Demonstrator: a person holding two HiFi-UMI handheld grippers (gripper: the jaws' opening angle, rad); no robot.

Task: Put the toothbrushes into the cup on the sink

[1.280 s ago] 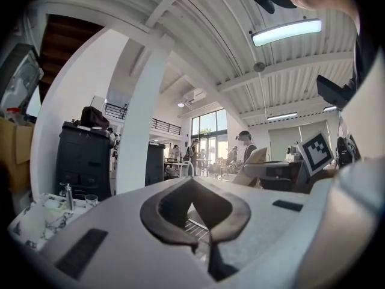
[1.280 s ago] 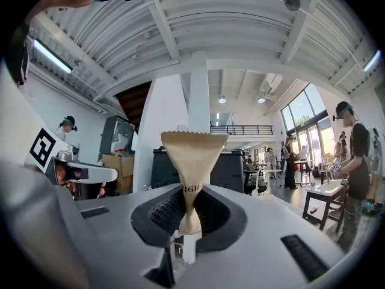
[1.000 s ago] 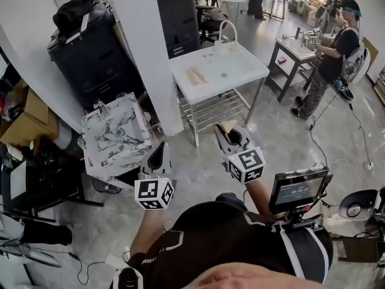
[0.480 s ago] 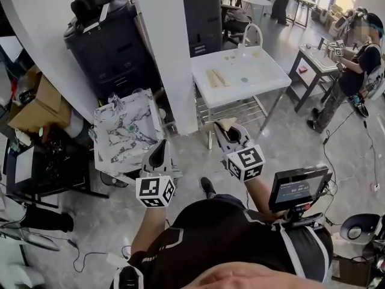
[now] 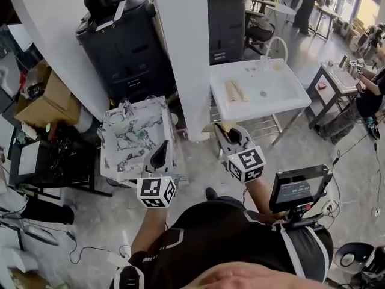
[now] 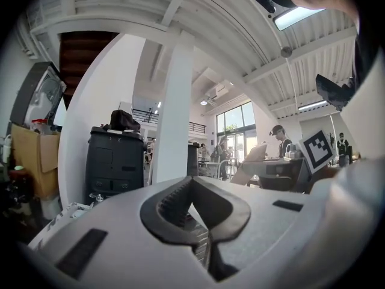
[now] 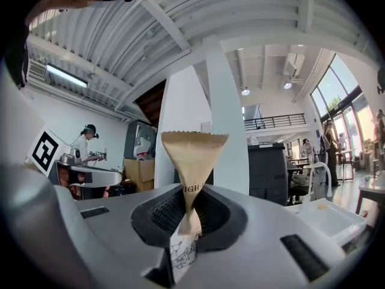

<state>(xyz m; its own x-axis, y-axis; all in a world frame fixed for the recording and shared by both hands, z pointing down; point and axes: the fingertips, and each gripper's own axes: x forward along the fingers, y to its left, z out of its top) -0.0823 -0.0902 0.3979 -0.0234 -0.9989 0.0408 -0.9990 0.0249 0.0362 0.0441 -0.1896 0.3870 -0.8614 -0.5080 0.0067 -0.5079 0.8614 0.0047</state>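
My right gripper point(image 5: 227, 131) is shut on a tan paper packet point(image 5: 227, 125), a narrow toothbrush-type wrapper; in the right gripper view the packet point(image 7: 192, 155) stands up between the pads and fans out above my right gripper point(image 7: 189, 206). My left gripper point(image 5: 163, 148) is shut with nothing in it, and in the left gripper view my left gripper point(image 6: 194, 191) shows its pads meeting. Both hang over the floor. Two more tan packets point(image 5: 235, 91) lie on a white sink table point(image 5: 283, 98) ahead right. A marble-patterned sink point(image 5: 137, 134) stands just past the left gripper. I cannot make out a cup.
A white pillar point(image 5: 180, 47) rises between the two sinks. Behind it stand a black cabinet point(image 5: 129, 41) and a dark unit point(image 5: 227, 17). Cardboard boxes point(image 5: 51, 101) and clutter fill the left. A person point(image 5: 370, 92) works at another sink at far right. Cables lie on the floor.
The view has swung left and moved forward: both sinks and the pillar have shifted right and down in view, closer to me. Both grippers keep their pose, the right still holding the packet.
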